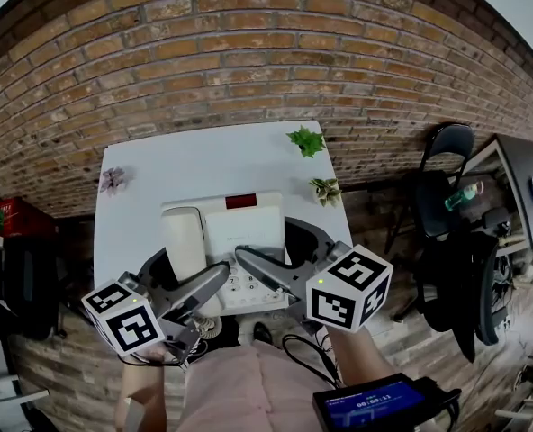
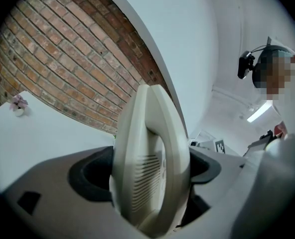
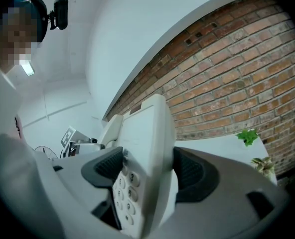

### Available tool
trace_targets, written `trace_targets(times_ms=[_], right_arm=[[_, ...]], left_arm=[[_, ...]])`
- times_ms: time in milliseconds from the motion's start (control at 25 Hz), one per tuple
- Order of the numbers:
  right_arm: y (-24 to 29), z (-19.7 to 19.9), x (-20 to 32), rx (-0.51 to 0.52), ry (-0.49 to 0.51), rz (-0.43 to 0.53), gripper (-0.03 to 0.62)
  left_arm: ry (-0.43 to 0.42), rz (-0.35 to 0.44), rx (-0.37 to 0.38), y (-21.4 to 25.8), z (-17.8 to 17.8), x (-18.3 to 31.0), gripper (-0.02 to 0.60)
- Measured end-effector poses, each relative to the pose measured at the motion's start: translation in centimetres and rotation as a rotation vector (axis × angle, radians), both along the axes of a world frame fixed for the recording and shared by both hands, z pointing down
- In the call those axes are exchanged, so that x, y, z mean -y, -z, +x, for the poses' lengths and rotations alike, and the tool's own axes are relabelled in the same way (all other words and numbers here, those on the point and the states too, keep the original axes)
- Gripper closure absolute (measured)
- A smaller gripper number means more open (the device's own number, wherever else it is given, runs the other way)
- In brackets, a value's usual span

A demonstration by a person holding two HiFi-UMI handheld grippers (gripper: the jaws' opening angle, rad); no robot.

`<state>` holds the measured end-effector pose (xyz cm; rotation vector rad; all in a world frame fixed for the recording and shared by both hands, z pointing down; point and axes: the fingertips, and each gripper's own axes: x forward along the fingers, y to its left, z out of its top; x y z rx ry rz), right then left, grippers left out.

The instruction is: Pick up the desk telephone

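The cream desk telephone [image 1: 239, 228], with its handset on the left and its keypad on the right, hangs over the near half of the white table [image 1: 158, 165], held from both sides. My left gripper [image 1: 184, 275] is shut on the handset side, and the phone's ribbed edge [image 2: 147, 168] fills the gap between its dark pads [image 2: 90, 176]. My right gripper [image 1: 280, 257] is shut on the keypad side, where the number keys [image 3: 127, 193] show between its pads [image 3: 195, 171]. The phone's underside is hidden.
Two small green plants [image 1: 307, 140] [image 1: 326, 191] stand at the table's right edge and a pink flower [image 1: 113, 180] at its left edge. A brick wall runs behind the table. A black chair [image 1: 447, 151] and another desk are to the right, a red object [image 1: 14, 216] to the left.
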<state>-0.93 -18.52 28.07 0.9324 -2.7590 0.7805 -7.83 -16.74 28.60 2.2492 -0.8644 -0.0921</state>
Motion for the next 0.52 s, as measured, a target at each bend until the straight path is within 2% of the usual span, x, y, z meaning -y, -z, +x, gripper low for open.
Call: trace_targets(times_ms=[520], right_arm=[[0.05,0.03,0.23,0.003,-0.005,0.003,0.270]], left_arm=[[-0.002,-0.002,0.001,0.02,0.01,0.23,0.143]])
